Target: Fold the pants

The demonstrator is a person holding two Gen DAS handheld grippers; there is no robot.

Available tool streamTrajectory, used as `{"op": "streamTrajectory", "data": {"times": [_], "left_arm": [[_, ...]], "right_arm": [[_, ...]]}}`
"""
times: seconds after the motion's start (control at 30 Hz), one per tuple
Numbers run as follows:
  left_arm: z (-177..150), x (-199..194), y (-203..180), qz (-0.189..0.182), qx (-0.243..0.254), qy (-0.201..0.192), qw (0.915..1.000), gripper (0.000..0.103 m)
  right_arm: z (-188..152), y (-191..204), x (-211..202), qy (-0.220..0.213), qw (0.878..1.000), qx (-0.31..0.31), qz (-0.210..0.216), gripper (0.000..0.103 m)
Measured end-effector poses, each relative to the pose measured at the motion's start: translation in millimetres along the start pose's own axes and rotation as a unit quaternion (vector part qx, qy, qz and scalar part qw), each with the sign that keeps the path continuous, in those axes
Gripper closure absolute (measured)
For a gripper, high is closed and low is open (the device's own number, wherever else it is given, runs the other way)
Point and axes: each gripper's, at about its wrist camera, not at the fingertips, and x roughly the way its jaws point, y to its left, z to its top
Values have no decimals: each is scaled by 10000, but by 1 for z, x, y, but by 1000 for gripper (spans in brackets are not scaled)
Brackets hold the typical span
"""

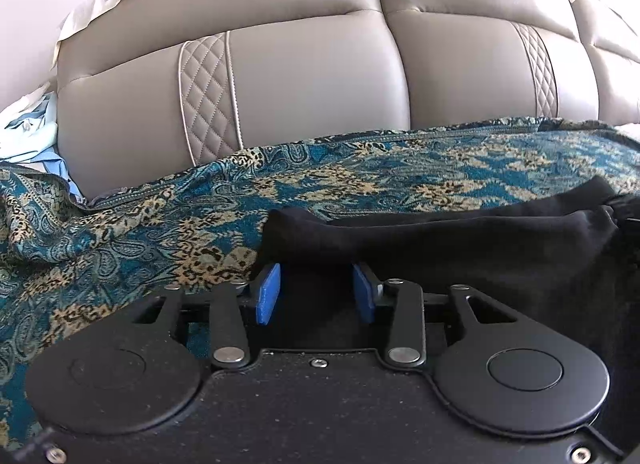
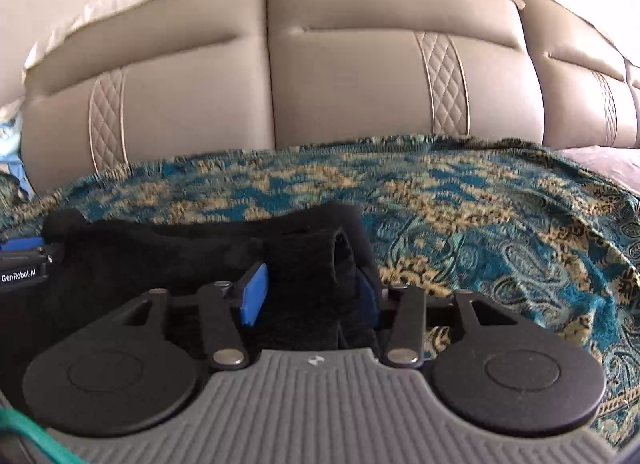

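Note:
The black pants [image 1: 460,240] lie on a teal and gold patterned cloth [image 1: 140,232] over a sofa seat. My left gripper [image 1: 316,288] has its blue pads [image 1: 269,292] on either side of the pants' left end, with black fabric between them. In the right wrist view the pants [image 2: 200,248] stretch to the left. My right gripper [image 2: 312,292] has its blue pads [image 2: 254,292] around the pants' right end, the right pad mostly hidden by fabric. The left gripper's tip [image 2: 24,252] shows at the left edge there.
The grey leather sofa back [image 1: 320,83] rises just behind the cloth. Light blue clothes [image 1: 28,135] lie at the far left beside the sofa. The patterned cloth [image 2: 500,232] spreads to the right of the pants.

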Motion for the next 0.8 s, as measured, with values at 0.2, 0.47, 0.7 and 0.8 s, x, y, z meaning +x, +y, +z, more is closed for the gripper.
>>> {"op": "streamTrajectory", "data": {"times": [0.2,0.47,0.7,0.8], "left_arm": [[11,-19,41,-388,-529,37,9978,45],[5,8,85,-1159,-1186,921,9818,56],[6,19,73,-1289,-1009,934,9821,55],[8,23,68,-1289,-951,912,9829,53]], "right_arm": [[12,-20,5,103,9998,96,123,15],[18,-47,32,779,9897,622,1031,15],[15,-57,32,825,9817,928,1442,16],[14,-53,31,824,9826,781,1472,16]]}}
